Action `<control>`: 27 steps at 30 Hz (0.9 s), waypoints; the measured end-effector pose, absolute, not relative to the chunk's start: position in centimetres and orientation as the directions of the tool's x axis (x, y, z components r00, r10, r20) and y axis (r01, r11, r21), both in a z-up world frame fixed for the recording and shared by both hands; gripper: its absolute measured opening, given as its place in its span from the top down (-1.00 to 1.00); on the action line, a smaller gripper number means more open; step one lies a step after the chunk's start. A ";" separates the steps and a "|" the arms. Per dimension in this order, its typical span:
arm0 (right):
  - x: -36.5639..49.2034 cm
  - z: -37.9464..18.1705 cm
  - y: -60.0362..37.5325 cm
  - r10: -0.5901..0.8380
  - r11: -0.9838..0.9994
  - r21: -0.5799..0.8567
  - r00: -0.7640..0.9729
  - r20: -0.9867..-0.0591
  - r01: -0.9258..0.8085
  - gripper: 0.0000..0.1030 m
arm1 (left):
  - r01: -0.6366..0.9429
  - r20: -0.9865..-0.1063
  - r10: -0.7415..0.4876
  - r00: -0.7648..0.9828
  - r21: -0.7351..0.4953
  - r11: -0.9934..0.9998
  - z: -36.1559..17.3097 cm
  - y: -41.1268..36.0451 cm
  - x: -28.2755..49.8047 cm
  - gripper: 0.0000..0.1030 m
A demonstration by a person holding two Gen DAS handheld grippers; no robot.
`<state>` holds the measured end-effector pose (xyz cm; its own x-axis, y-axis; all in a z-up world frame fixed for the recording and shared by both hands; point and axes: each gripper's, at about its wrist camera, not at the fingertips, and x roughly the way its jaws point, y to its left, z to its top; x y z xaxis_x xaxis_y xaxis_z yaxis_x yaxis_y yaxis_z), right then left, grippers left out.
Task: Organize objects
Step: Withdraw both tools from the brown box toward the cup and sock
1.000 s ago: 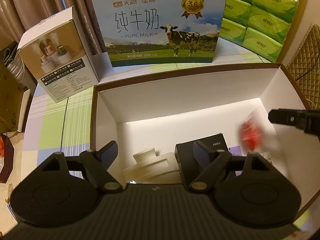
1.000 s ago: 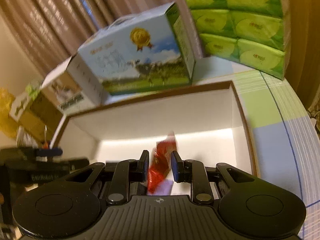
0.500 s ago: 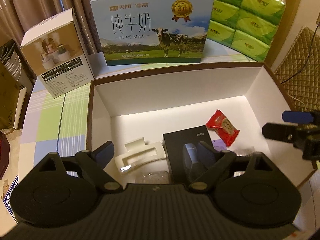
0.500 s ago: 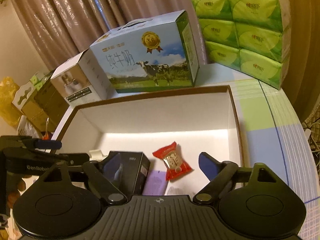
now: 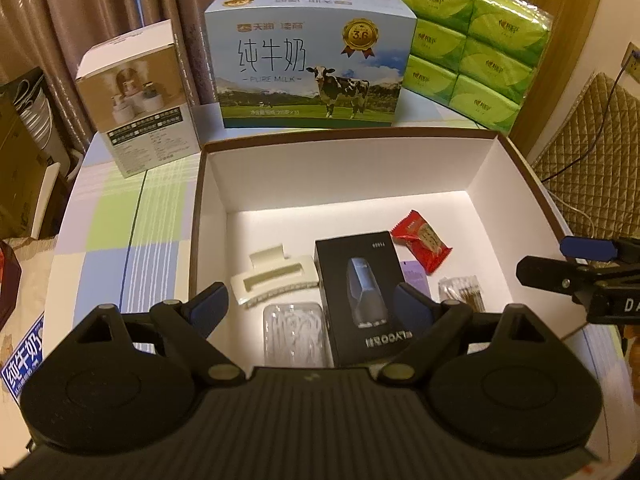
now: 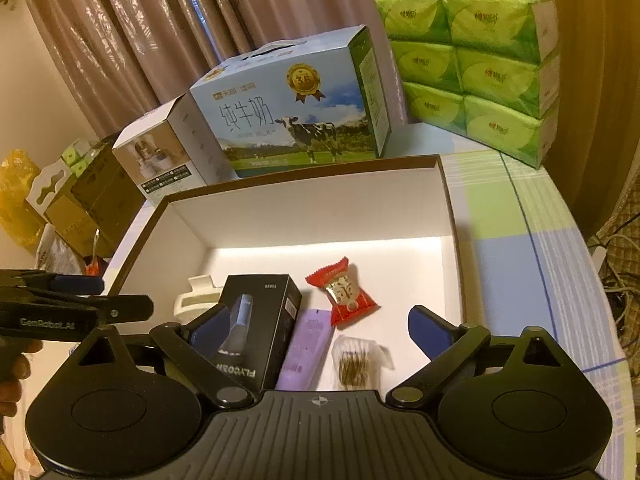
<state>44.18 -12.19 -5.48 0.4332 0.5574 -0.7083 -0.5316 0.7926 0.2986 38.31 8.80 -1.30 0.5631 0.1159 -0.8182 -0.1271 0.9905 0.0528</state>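
Red snack packet [image 6: 342,295] with the crinkled foil ends is lying flat on the white floor of the big open cardboard box [image 6: 312,212], about the middle of the right wrist frame, tilted a bit and just clear of the black shaver carton [image 6: 256,328] to its left. So that one looks sorted, I'd say.

Right gripper [image 6: 314,330] sits at the bottom of its frame with its jaws opening wide and nothing between them; the packet lies beyond the tips, untouched. Left gripper [image 5: 310,308] is spread wide too, empty, hanging over the lower centre of its frame above the shaver carton and a clear plastic case of white floss picks [image 5: 294,334].

Everything small is bunched toward the near wall of the box: a cream plastic hair clip [image 5: 276,276] left of the carton, a lilac sachet [image 6: 308,346] and a clear bag of cotton swabs [image 6: 358,362] lower right. The far half is bare, probably because dropping stuff in close is just easier.

Blue milk carton with a cow [image 5: 310,76] and green tissue packs [image 5: 476,40] stand behind along the top, outside the box.
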 end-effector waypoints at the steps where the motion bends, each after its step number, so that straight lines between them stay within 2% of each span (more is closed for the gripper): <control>1: 43.9 -5.4 -12.3 0.557 0.793 0.297 0.435 -0.708 -0.531 -0.82 | -0.131 -0.817 0.118 0.564 0.052 0.990 -1.2 8.8 38.0 -0.70; 12: 41.8 -5.0 -13.4 0.557 0.795 0.303 0.434 -0.708 -0.525 -0.84 | -0.140 -0.800 0.115 0.589 0.039 0.989 0.5 7.7 34.4 -0.70; 27: 37.4 -5.0 -15.2 0.551 0.795 0.301 0.419 -0.721 -0.527 -0.85 | -0.173 -0.815 0.112 0.569 0.014 0.985 -0.1 6.8 29.5 -0.73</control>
<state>37.41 -15.22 -5.03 0.4195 0.5513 -0.7212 -0.5275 0.7946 0.3007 29.47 6.79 -0.11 0.5690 0.1117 -0.8147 -0.1726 0.9849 0.0145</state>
